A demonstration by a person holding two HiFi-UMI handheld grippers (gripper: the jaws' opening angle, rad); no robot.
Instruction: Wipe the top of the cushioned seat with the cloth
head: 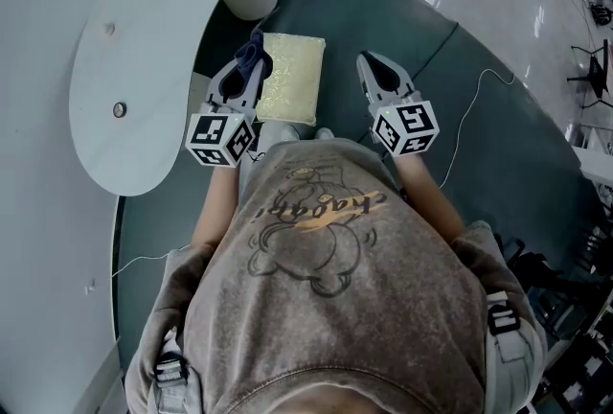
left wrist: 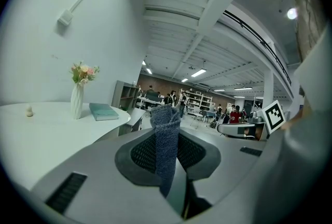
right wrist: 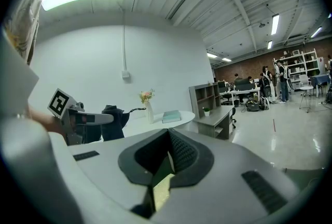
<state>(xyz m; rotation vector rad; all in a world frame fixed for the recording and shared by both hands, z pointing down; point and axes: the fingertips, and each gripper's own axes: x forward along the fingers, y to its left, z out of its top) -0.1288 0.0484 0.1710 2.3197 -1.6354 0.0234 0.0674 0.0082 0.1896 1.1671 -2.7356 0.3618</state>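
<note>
The cushioned seat [head: 292, 77] is a pale yellow square pad straight ahead of me in the head view. My left gripper [head: 244, 67] hovers at its left edge, shut on a dark blue cloth [head: 252, 52]. In the left gripper view the cloth [left wrist: 166, 150] stands up as a folded strip pinched between the jaws of the left gripper [left wrist: 167, 140]. My right gripper [head: 376, 67] hangs to the right of the seat, shut and holding nothing. In the right gripper view its pads [right wrist: 179, 153] meet, and a sliver of the yellow seat [right wrist: 162, 191] shows below them.
A white curved table [head: 144, 48] stands to the left, carrying a vase of flowers [left wrist: 78, 96] and a teal book [left wrist: 102, 111]. A thin cable [head: 469, 125] runs across the dark carpet on the right. People and shelving are far off in the hall.
</note>
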